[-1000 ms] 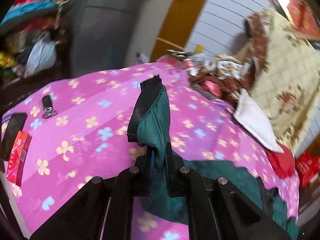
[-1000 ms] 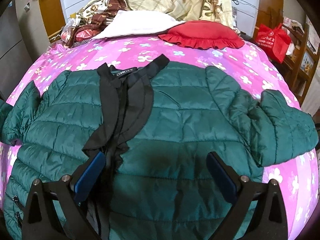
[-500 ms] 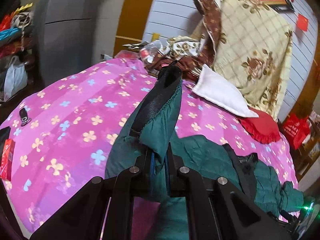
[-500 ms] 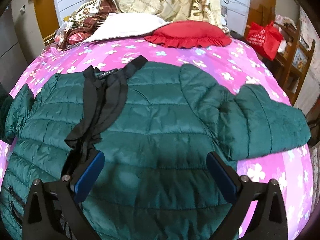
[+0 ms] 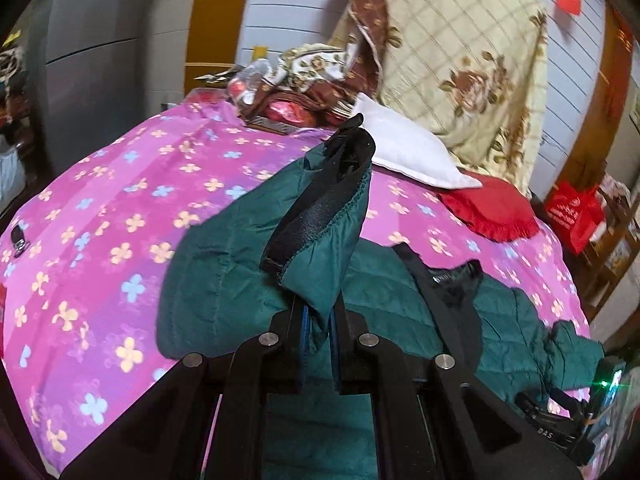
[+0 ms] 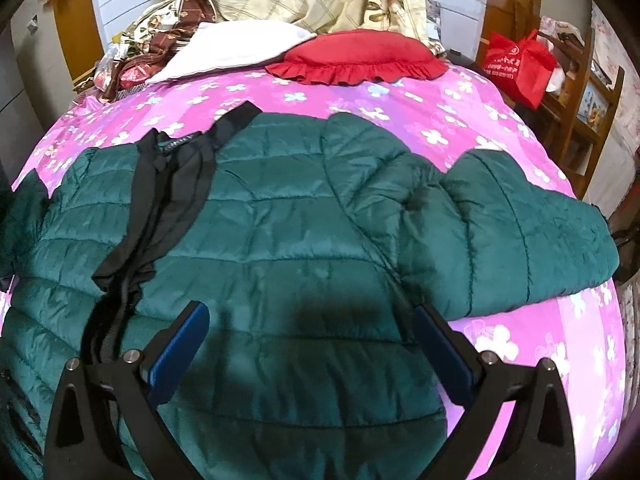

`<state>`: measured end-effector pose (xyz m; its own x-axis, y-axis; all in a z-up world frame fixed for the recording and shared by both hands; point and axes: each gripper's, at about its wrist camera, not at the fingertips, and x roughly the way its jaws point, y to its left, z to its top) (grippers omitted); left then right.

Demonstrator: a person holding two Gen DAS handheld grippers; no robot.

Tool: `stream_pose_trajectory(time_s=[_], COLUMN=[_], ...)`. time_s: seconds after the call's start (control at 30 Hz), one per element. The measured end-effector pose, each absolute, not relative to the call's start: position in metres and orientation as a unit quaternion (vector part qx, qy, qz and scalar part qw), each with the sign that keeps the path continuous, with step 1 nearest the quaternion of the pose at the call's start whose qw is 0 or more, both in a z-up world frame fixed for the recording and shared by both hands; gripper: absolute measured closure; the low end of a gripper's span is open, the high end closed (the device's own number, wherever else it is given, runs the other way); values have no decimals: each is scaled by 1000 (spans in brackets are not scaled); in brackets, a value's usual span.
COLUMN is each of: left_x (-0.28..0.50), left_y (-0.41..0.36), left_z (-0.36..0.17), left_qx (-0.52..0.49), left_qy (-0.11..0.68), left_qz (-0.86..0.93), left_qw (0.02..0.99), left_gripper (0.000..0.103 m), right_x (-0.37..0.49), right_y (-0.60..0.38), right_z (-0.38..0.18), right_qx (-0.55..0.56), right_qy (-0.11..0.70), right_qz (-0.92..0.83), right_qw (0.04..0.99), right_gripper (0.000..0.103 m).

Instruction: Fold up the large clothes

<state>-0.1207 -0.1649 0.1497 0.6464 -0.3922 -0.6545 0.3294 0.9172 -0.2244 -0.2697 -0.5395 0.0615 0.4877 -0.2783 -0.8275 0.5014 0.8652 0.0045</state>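
Jacket [image 6: 280, 240] flat, collar [image 6: 180, 140] toward pillows [image 6: 360, 56]

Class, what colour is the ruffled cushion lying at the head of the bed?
Red: the cushion shows best in the right wrist view.

The jacket [image 6: 288, 240] is dark green, quilted, with black lining and black cuff trim [image 5: 320, 208]. Under it, the bedspread [image 6: 460, 128] is bright pink with white, yellow and pale blue flowers. The frilled cushion [image 6: 360, 56] is red; the pillow [image 6: 232, 48] is white. The blanket [image 5: 460, 64] is cream with a brown grid and brown roses. The bag [image 6: 518, 64] is red with white print, possibly lettering.
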Motion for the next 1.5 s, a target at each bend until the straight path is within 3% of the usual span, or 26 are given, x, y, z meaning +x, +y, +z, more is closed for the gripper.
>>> stream_pose_trajectory(time_s=[0.4,0.93,1.2,1.5], left_x=[-156,-161,-173,-204], left_y=[-249,-310,-291,-226], left_z=[129,41,59,122], left_qx=[9,21,0,15], left_qy=[389,468,487,423], left_qz=[-252,-266,-290,-280], left_qw=[886,842,824,861], left_gripper=[103,103,99,93], right_x=[-278,-286,-296,-303], right_y=[-552,-567,-569,-552], right_z=[62,51,55,59], right_qx=[128,146,156,174], right_qy=[446,449,447,442], right_qz=[-226,-215,-215,-196], right_qw=[856,855,854,858], right_gripper=[0,0,0,0])
